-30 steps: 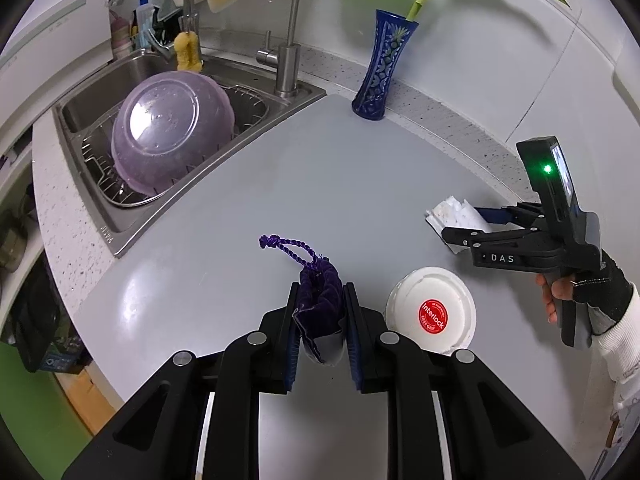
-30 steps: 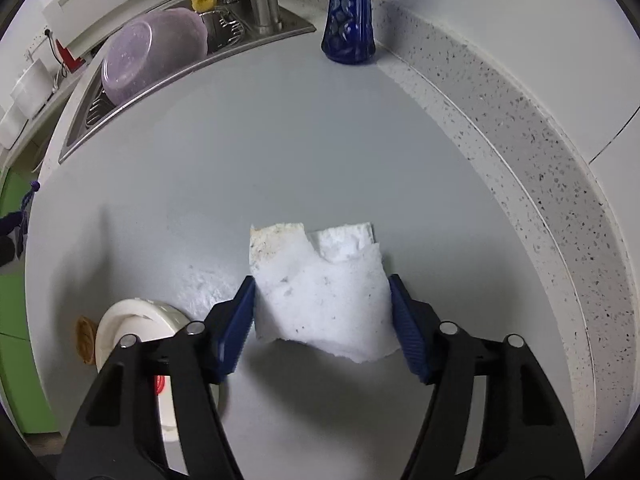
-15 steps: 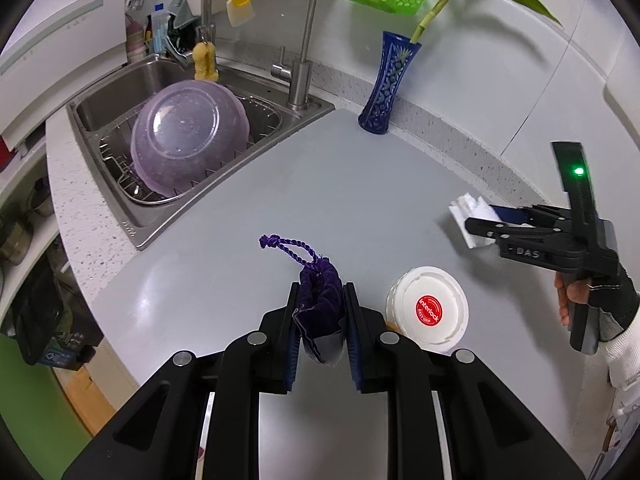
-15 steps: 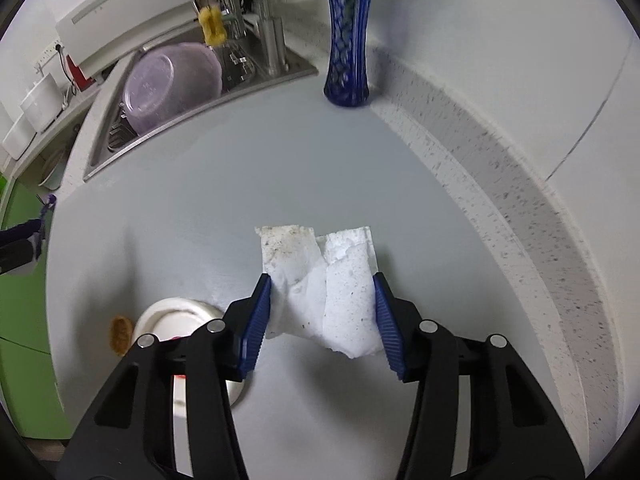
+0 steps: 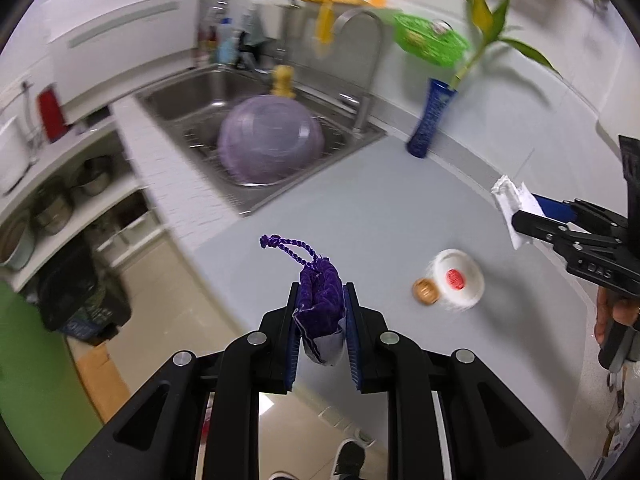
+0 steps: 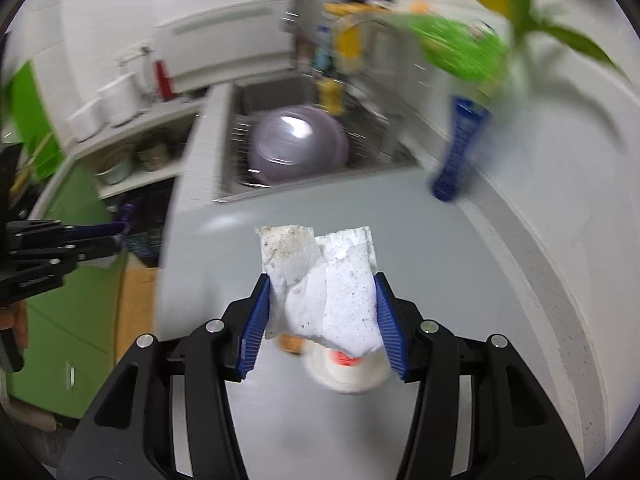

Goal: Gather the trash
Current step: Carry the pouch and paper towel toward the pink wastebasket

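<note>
My left gripper (image 5: 320, 312) is shut on a purple cloth pouch (image 5: 320, 304) with a twisted cord, held high above the grey counter's front edge. My right gripper (image 6: 320, 304) is shut on a crumpled, dirty white paper towel (image 6: 320, 280), lifted above the counter; it also shows at the right of the left wrist view (image 5: 510, 204). A white lid with a red label (image 5: 458, 280) and a small brown cap (image 5: 426, 291) lie on the counter below. A black trash bin (image 5: 80, 300) stands on the floor at the left.
A steel sink (image 5: 248, 120) holds an upturned purple bowl (image 5: 270, 148), with a faucet (image 5: 368, 72) behind. A blue vase (image 5: 430, 120) with a plant stands by the wall. Shelves with pots (image 5: 52, 204) are at the left.
Both grippers have risen well above the counter, each keeping its load. The right gripper closed tighter on the paper towel and lifted it off the surface. The views are motion-blurred now.
</note>
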The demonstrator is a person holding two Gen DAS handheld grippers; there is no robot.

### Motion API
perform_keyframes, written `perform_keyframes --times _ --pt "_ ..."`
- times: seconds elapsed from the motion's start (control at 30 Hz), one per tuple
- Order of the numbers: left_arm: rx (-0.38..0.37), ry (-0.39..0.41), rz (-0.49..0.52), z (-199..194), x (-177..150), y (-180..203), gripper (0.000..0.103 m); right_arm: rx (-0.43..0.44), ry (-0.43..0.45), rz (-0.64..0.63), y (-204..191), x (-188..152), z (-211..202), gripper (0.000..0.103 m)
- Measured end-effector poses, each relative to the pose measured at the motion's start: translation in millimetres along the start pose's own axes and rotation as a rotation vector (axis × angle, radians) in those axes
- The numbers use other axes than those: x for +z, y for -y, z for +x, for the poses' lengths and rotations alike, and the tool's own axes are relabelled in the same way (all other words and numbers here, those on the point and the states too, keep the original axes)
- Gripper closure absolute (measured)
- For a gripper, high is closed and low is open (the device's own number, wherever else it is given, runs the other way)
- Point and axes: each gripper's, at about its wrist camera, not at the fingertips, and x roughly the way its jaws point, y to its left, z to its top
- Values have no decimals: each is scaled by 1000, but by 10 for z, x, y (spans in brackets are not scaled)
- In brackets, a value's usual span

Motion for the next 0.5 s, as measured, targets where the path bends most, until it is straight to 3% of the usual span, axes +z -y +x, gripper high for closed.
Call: perform_keyframes --times 0.2,0.5 --pt "93 20 -84 -656 -466 -612 83 145 35 -110 -1055 121 -117 51" --pt "195 25 -228 -1432 -1291 -1493 83 325 20 -268 -2737 90 -142 51"
